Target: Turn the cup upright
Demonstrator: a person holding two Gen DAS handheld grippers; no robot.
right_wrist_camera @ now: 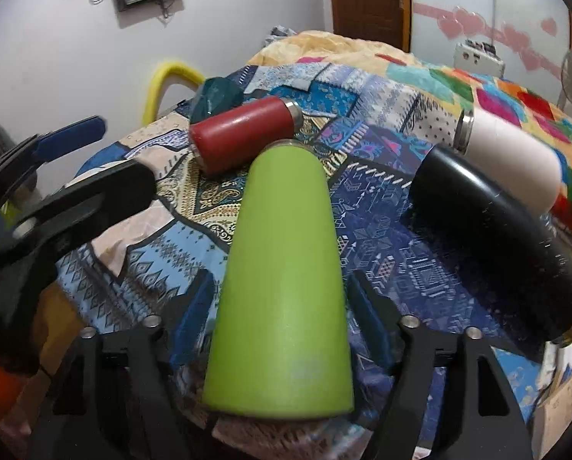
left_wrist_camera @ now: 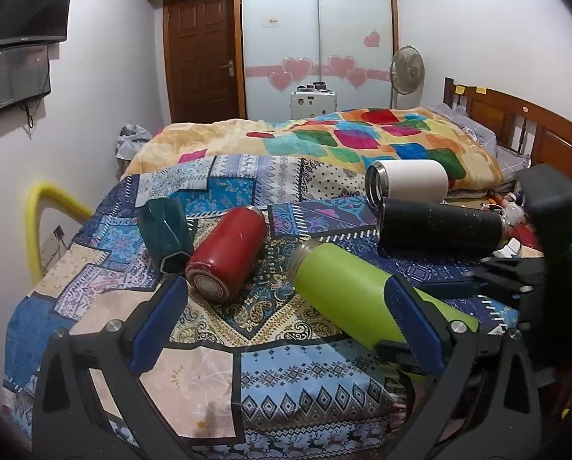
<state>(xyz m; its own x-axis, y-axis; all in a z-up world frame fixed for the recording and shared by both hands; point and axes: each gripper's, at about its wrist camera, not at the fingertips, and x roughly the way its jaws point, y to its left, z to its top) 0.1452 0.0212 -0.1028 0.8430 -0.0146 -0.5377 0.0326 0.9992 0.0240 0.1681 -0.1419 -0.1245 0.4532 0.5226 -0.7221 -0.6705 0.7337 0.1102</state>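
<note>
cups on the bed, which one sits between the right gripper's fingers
The green cup. It lies on its side, base toward the right gripper, whose fingers flank it without touching. The red, black and white cups lie farther off.

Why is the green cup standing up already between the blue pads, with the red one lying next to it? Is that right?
Not quite. The green cup is not standing; it lies on its side on the patterned bedspread, as the right wrist view shows. The rest holds: it sits between the blue pads of the right hand-held gripper, which is open, and the red cup lies next to it.
</note>
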